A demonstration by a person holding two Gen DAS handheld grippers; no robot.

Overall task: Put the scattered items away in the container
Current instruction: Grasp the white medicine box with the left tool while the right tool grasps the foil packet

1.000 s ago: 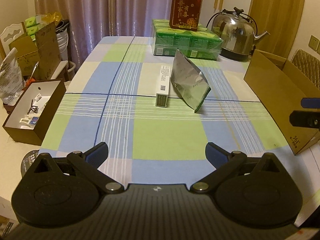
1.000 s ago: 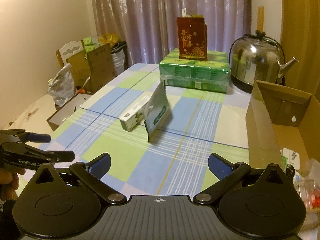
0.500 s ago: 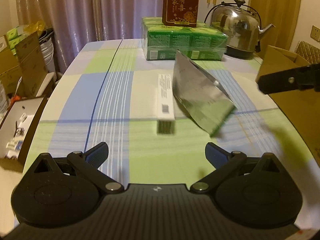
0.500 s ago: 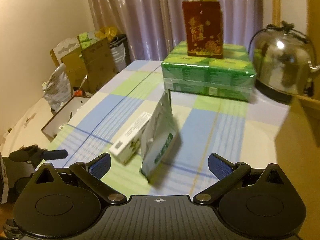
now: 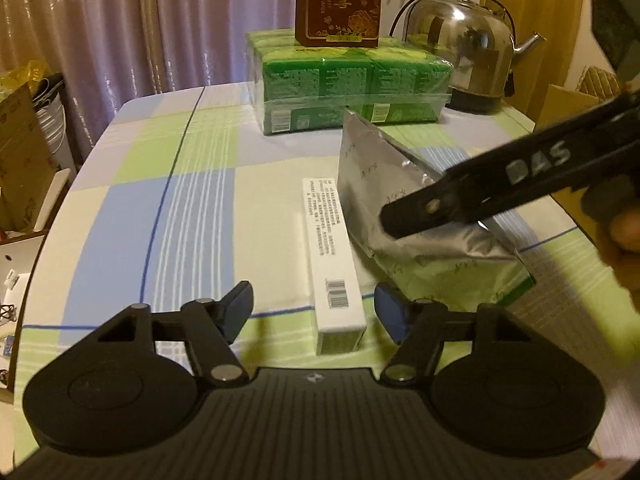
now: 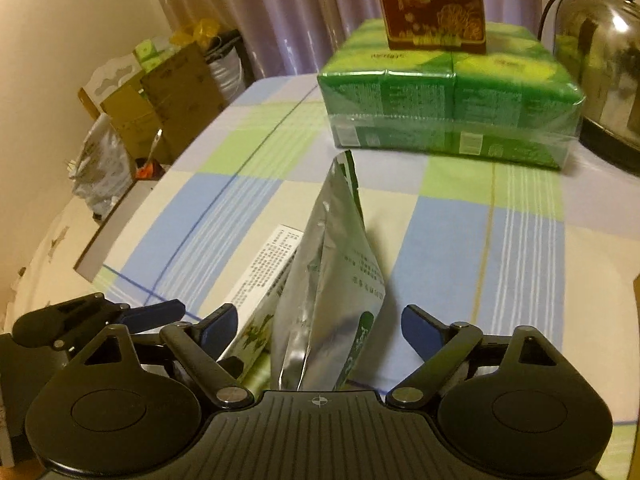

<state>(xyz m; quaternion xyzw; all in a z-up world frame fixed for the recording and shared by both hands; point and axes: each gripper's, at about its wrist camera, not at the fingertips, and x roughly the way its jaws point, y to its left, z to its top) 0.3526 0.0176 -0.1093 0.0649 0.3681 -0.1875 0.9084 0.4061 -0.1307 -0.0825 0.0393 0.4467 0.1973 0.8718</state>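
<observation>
A long white carton [image 5: 330, 256] with a barcode lies on the checked tablecloth, its near end between the fingers of my open left gripper [image 5: 316, 312]. A silver and green foil pouch [image 5: 408, 216] stands leaning right beside it. In the right wrist view the pouch [image 6: 336, 280] stands between the fingers of my open right gripper [image 6: 316, 326], with the carton [image 6: 268, 276] at its left. One right gripper arm [image 5: 500, 188] crosses the pouch in the left wrist view. The cardboard container's corner [image 5: 568, 100] shows at the right edge.
A green shrink-wrapped pack [image 5: 348, 84] with a dark red box [image 5: 338, 0] on top stands at the table's far end, beside a steel kettle [image 5: 460, 52]. Cardboard boxes [image 6: 160, 104] and bags sit on the floor left of the table. A hand [image 5: 624, 236] holds the right gripper.
Both grippers have moved forward and down to the items. The left one has narrowed around the carton's end, and the right one now straddles the pouch.
</observation>
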